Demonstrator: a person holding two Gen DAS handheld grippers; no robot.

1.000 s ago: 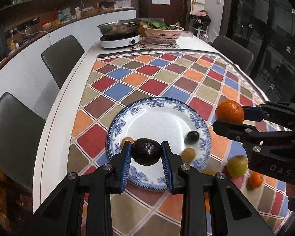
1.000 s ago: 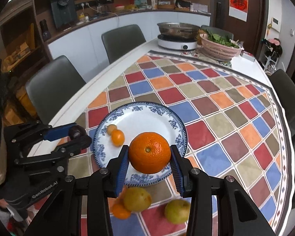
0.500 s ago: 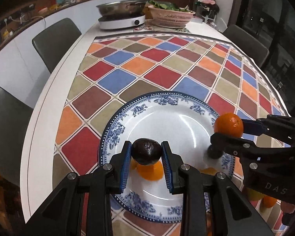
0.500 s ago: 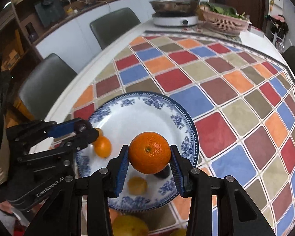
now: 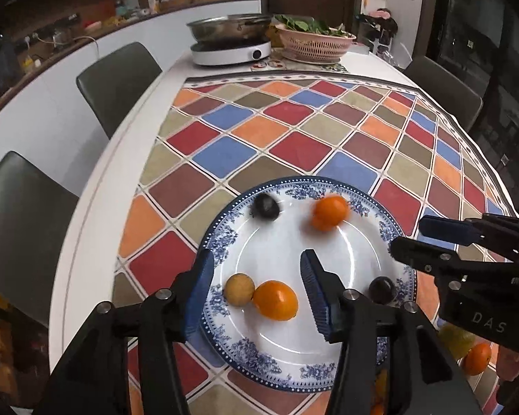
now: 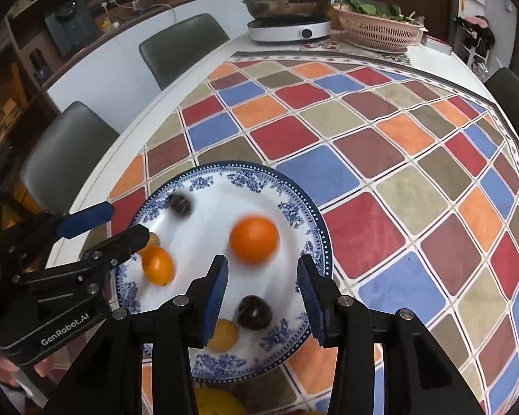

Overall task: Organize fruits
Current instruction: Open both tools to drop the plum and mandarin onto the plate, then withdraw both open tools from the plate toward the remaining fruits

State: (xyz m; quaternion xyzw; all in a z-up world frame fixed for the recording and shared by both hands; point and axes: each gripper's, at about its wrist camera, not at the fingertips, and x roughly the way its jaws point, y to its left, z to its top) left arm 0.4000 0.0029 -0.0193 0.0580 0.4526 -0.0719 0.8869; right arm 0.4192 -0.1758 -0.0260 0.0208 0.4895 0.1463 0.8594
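Note:
A blue-and-white plate (image 5: 259, 356) (image 6: 245, 176) lies on the chequered cloth. Blurred on its far side are a large orange (image 5: 329, 212) (image 6: 254, 240) and a dark round fruit (image 5: 266, 207) (image 6: 180, 204), both free of any jaws. A small orange (image 5: 275, 300) (image 6: 158, 265), a small yellow fruit (image 5: 238, 290) (image 6: 223, 335) and a dark plum (image 5: 381, 289) (image 6: 254, 312) also rest on it. My left gripper (image 5: 256, 287) (image 6: 128, 221) hovers over the plate, jaws opening, nothing gripped. My right gripper (image 6: 263, 290) (image 5: 408, 235) stands open just short of the large orange.
Loose fruits lie off the plate near me: a yellow-green one (image 5: 456, 337), an orange one (image 5: 477, 363), a yellow one (image 6: 218, 401). At the table's far end stand an induction cooker with a pan (image 5: 230, 48) and a pink basket of greens (image 5: 315, 43). Chairs (image 5: 117, 79) line the left edge.
The left gripper let go of the dark fruit and its jaws spread wide. The right gripper released the large orange. Both fruits now lie, blurred, on the plate's far side.

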